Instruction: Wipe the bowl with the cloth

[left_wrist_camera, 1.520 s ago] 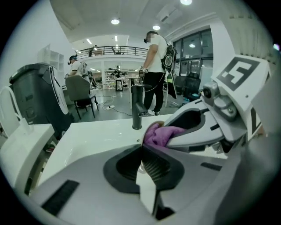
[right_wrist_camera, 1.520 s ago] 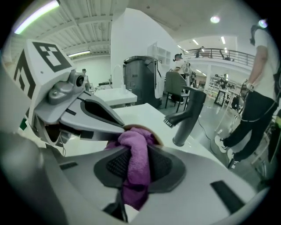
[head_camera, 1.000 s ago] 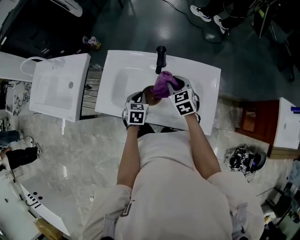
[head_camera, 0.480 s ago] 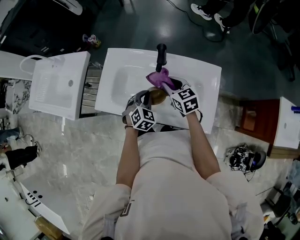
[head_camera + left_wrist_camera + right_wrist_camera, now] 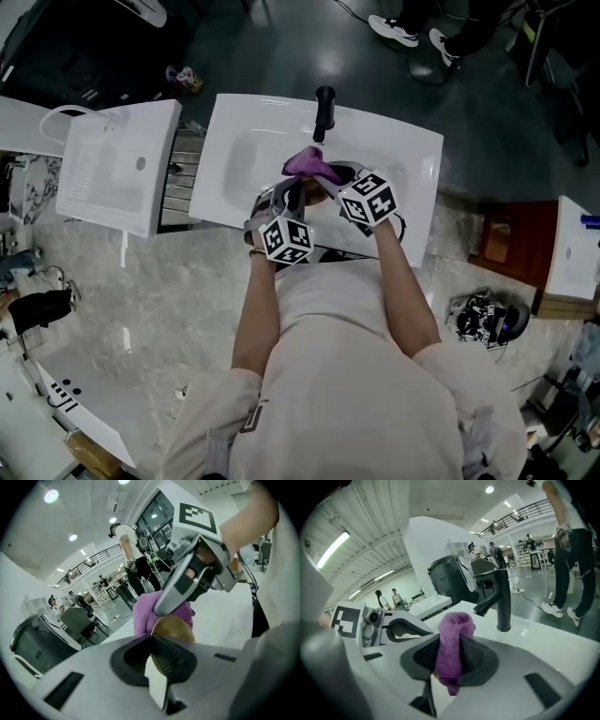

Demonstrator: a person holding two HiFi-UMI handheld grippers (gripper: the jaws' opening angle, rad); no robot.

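Over the white sink [image 5: 403,159] I hold both grippers close together. My left gripper [image 5: 292,200] is shut on the rim of a small golden-brown bowl [image 5: 172,629], which the head view mostly hides. The purple cloth [image 5: 309,164] is pinched in my right gripper [image 5: 330,180], shut on it. In the left gripper view the cloth [image 5: 144,613] lies against the bowl's far side, with the right gripper [image 5: 197,569] just above it. The right gripper view has the cloth [image 5: 452,646] draped between the jaws and the left gripper [image 5: 389,625] at the left.
A black faucet [image 5: 324,108] stands at the sink's back edge, close behind the cloth, and it also rises ahead of the right gripper as the faucet [image 5: 501,602]. A second white basin unit [image 5: 117,169] sits to the left. Marble floor surrounds the sink.
The cloth and right gripper have slid left across the bowl. The left gripper has turned, its marker cube now tilted, with the bowl still in its jaws.
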